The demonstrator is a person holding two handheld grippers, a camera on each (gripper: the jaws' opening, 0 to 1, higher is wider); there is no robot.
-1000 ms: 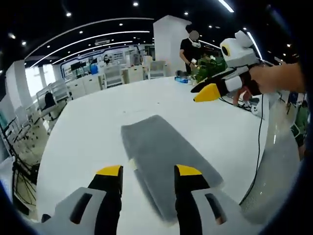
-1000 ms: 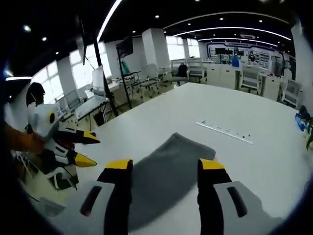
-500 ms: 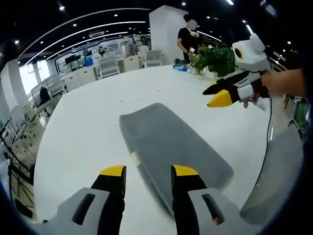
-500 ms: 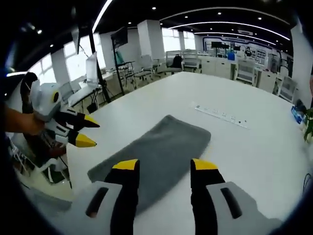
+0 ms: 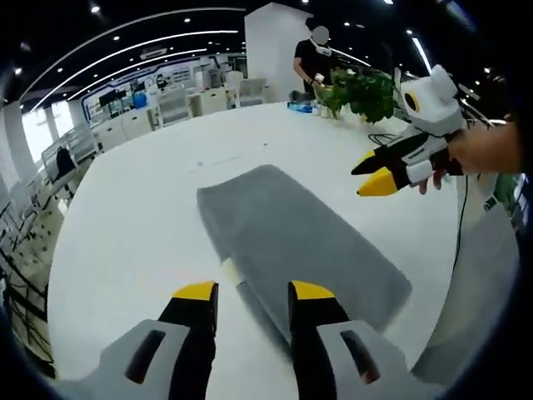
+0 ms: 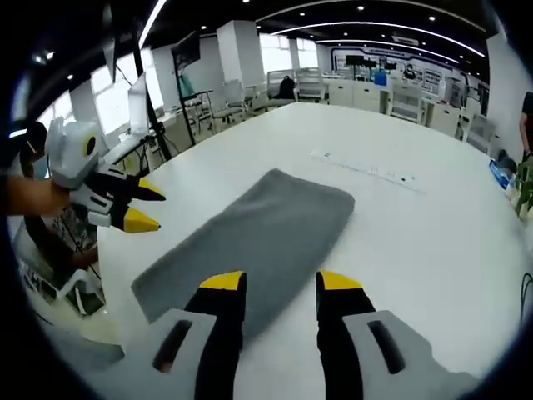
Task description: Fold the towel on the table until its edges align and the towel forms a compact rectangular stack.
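Towel (image 5: 296,237) flat on white table (image 5: 125,225), unmoved | left tool (image 5: 246,292) apart, slightly narrower | right tool (image 6: 279,282) apart, slightly narrower, empty

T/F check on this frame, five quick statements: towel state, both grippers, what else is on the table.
1. The grey towel lies flat on the white table. True.
2. The left gripper is shut on the towel's edge. False: its jaws stand apart and hold nothing.
3. The right gripper is open, with the towel beyond its tips. True.
4. A red mug stands beside the towel. False: there is no mug; a white power strip lies past the towel's far end.
5. A potted plant stands at the table's far side. True.
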